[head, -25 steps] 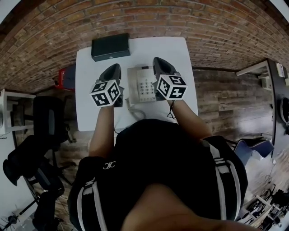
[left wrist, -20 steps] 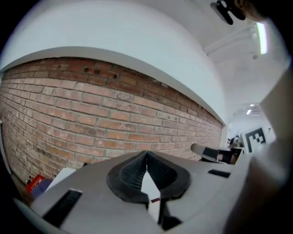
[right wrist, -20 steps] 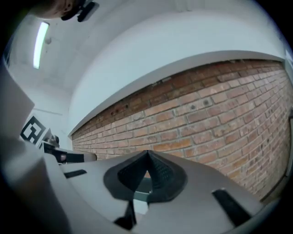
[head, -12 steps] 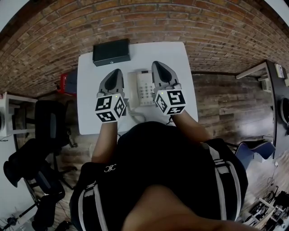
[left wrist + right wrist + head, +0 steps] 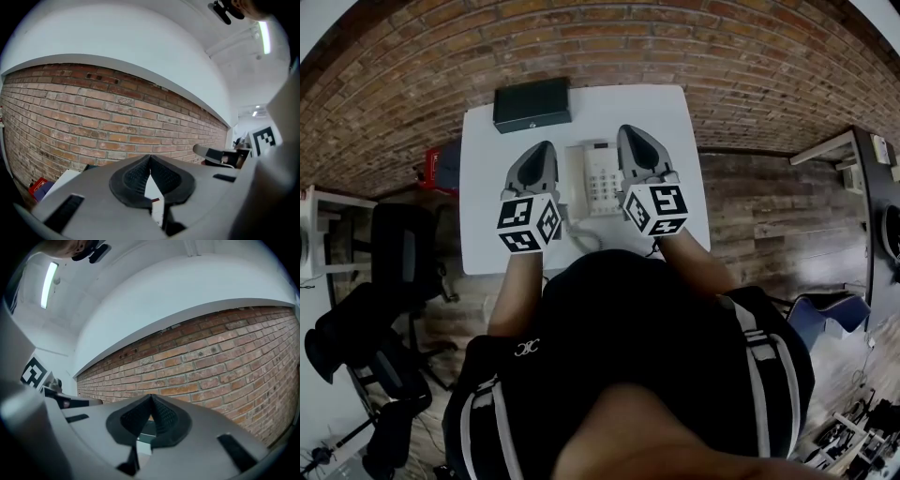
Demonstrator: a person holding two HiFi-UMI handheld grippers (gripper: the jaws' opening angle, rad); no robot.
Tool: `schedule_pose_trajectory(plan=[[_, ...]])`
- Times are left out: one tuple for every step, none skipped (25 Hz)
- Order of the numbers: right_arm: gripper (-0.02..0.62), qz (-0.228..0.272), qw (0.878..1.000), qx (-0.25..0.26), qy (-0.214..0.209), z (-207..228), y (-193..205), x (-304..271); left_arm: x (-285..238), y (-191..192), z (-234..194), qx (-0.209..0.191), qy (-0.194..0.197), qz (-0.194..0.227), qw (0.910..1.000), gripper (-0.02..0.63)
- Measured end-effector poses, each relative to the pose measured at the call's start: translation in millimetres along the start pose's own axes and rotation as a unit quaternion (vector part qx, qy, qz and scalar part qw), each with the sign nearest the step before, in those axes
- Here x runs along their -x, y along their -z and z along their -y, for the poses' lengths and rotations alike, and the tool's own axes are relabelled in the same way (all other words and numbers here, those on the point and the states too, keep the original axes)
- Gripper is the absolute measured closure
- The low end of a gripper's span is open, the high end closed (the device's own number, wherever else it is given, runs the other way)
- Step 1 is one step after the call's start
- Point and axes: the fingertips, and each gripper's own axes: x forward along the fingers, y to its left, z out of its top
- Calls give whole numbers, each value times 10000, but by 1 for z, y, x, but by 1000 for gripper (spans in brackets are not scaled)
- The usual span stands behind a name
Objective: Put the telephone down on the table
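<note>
The white telephone (image 5: 598, 178) lay flat on the white table (image 5: 483, 187), keypad up, roughly at the table's middle and well short of the black box (image 5: 532, 103) at the far edge by the brick wall (image 5: 694, 56). Its cord (image 5: 581, 234) curled off the near end toward the person. The left tool (image 5: 546, 148) hung just beside its left flank and the right tool (image 5: 628, 133) just beside its right flank, both pointing away from the person. From overhead it could not be told whether either touched the casing. Each tool's own view settled the grip: the ribbed pads of both were pressed together at the tips with nothing between them, only brick wall and a sliver of table showing beyond. So neither tool was pinching the telephone, and by the look of it the set was already resting on the table with its weight off the tools. What remained, as a judgement, was to leave it undisturbed. Any move away should go up and outward from the flanks rather than across the keypad. The near end deserved care too, since the cord lay close under the marker cubes and a snag there could drag the telephone askew or tip the handset off its cradle.
</note>
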Motion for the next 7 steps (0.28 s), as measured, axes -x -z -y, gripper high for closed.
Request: schedule_pose_trajectory(plan=[[597, 5, 10000, -1, -1, 0, 0, 0, 0, 0, 1, -6, 2, -5, 10000, 601], [597, 6, 10000, -5, 4, 0, 0, 1, 0, 0, 1, -11, 5, -10, 10000, 601], [597, 1, 10000, -11, 10, 1, 0, 1, 0, 0, 2, -17, 8, -14, 10000, 601], [597, -6, 10000, -16, 15, 2, 0, 1, 0, 0, 3, -22, 9, -16, 10000, 601], [597, -14, 10000, -18, 18, 2, 1, 2, 1, 0, 4, -27, 9, -17, 10000, 601], [597, -22, 10000, -17, 19, 3, 1, 2, 1, 1, 4, -31, 7, -18, 10000, 601], [597, -30, 10000, -15, 19, 3, 1, 2, 1, 1, 5, -35, 4, -18, 10000, 601]])
